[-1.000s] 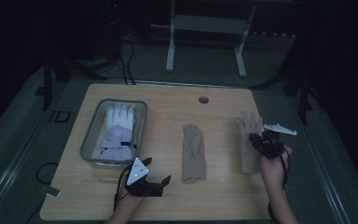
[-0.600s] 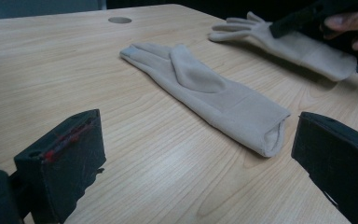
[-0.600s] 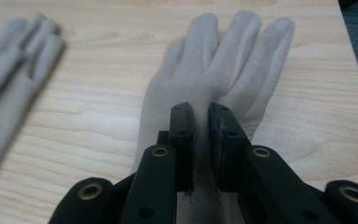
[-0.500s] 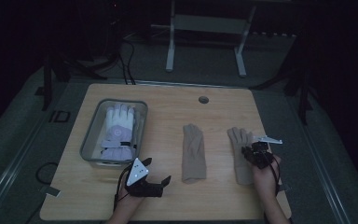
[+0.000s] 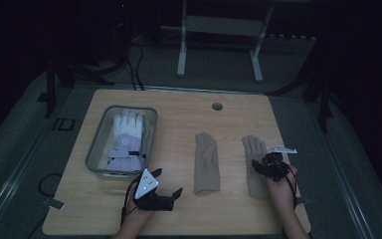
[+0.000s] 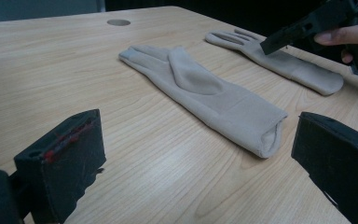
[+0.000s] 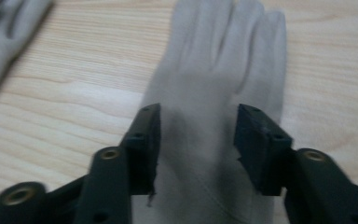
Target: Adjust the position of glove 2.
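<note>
Dim room, pale wooden table (image 5: pixel 179 107). Two beige gloves lie flat and apart: the middle glove (image 5: pixel 206 163) and the right glove (image 5: pixel 255 167). Over the latter hovers the right gripper (image 5: pixel 263 167), jaws parted across its palm, gripping nothing. Near the front edge the left gripper (image 5: pixel 166 191) gapes wide, empty. Lavender gloves (image 5: pixel 124 139) fill a clear bin (image 5: pixel 95 144).

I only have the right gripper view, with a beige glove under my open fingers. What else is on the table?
Observer: A second beige fabric glove lies flat beside yours, toward the left gripper.
Operator: Anything further over?
Observer: A clear plastic bin at the table's left holds a white and lavender padded glove.
Operator: Where is my other gripper?
Observer: The left gripper rests open near the front edge, aimed at the second glove's cuff.
</note>
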Available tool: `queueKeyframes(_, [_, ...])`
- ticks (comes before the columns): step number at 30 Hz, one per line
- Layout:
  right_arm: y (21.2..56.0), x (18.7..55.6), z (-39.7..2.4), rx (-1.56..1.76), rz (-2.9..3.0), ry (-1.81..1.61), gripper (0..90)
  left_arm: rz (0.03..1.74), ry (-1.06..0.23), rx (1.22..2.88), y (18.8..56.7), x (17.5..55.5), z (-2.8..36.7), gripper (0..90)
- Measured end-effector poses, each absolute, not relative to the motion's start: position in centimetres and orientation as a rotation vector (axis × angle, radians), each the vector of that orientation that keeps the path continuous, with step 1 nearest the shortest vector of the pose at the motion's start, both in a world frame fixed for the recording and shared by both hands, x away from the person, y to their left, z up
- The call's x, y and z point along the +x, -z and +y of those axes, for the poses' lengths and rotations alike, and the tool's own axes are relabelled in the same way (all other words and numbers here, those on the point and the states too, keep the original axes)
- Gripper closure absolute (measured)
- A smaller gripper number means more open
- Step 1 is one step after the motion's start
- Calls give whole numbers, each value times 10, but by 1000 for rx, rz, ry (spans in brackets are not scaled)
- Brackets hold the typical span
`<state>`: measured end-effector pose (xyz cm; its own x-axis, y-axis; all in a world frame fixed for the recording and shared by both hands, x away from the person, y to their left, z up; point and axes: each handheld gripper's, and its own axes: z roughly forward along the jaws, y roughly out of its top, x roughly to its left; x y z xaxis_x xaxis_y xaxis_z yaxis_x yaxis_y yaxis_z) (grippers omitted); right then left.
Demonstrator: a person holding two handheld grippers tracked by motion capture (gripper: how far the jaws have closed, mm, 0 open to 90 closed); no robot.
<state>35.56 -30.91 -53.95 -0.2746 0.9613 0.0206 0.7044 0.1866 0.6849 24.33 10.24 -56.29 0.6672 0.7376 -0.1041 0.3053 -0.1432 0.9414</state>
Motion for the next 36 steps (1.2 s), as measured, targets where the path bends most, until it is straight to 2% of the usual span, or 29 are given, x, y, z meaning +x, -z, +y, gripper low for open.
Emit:
queueKeyframes(4, [533, 357, -311, 1477, 2104, -842, 436, 847, -463, 1729, 563, 243, 103, 29])
queueKeyframes(11, [532, 359, -313, 1333, 2180, -781, 494, 846, -463, 1733, 563, 244, 102, 29])
queueKeyframes(20, [546, 361, -321, 1362, 2219, -768, 473, 847, -462, 1733, 564, 244, 102, 29])
queueKeyframes(23, [548, 360, -323, 1375, 2212, -804, 558, 846, -462, 1735, 564, 243, 102, 29])
queueKeyframes(25, [547, 359, -322, 1393, 2200, -790, 701, 846, -458, 1741, 564, 244, 102, 29])
queueKeyframes(26, [547, 359, -322, 1393, 2200, -790, 701, 846, -458, 1741, 564, 244, 102, 29])
queueKeyframes(27, [546, 360, -322, 1437, 2183, -789, 757, 846, -461, 1741, 564, 243, 102, 29])
queueKeyframes(36, [541, 360, -318, 1548, 2102, -799, 813, 853, -463, 1733, 564, 244, 103, 29])
